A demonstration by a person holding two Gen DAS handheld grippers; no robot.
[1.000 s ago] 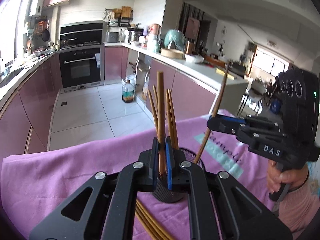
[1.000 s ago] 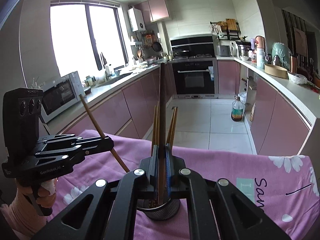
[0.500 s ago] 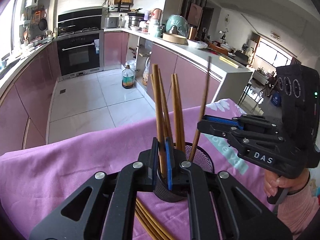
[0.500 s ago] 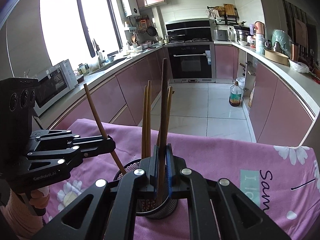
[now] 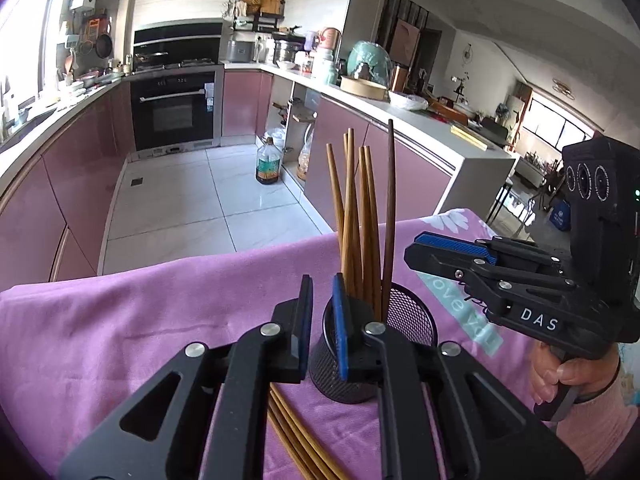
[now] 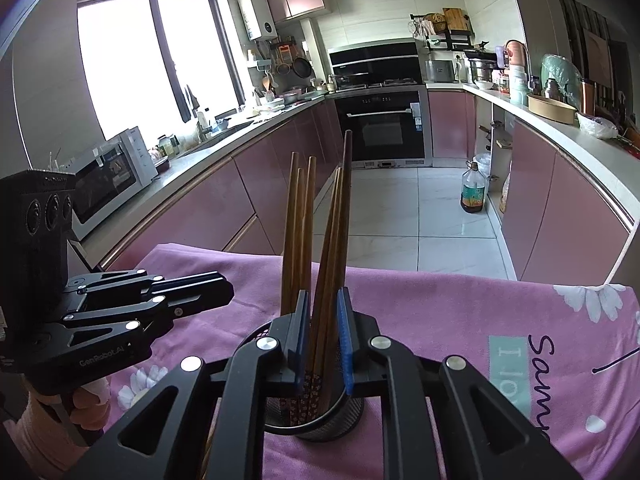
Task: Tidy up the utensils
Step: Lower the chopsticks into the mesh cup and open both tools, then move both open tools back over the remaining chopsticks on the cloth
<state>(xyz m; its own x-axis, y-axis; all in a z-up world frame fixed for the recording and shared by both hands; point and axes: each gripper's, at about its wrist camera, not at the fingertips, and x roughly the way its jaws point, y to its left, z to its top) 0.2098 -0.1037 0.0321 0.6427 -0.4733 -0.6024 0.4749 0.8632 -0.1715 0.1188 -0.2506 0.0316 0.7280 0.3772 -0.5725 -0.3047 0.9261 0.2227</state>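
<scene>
Black mesh is forming the holder (image 5: pixel 404 316), which is standing upright on the purple cloth (image 5: pixel 120 320) with a cluster of chopsticks (image 5: pixel 356 216) rising out of it, splayed a little at their tips. The left gripper (image 5: pixel 320 320) is hovering just in front of the holder, low and tilted downward; its jaws are opening, a narrow gap is showing between the blue pads, and nothing is sitting in that gap. The right gripper (image 6: pixel 322 332) is hanging directly over the holder's (image 6: pixel 352 412) rim, its jaws likewise opening; several chopsticks (image 6: pixel 332 240) are standing between its pads, but the pads are not pressing on them and the sticks are resting in the holder. From the left wrist view, more chopsticks (image 5: pixel 300 440) are lying flat on the cloth beneath the left gripper, just beside the holder's base. A hand (image 5: pixel 568 372) is gripping the right gripper's handle at the right edge.
</scene>
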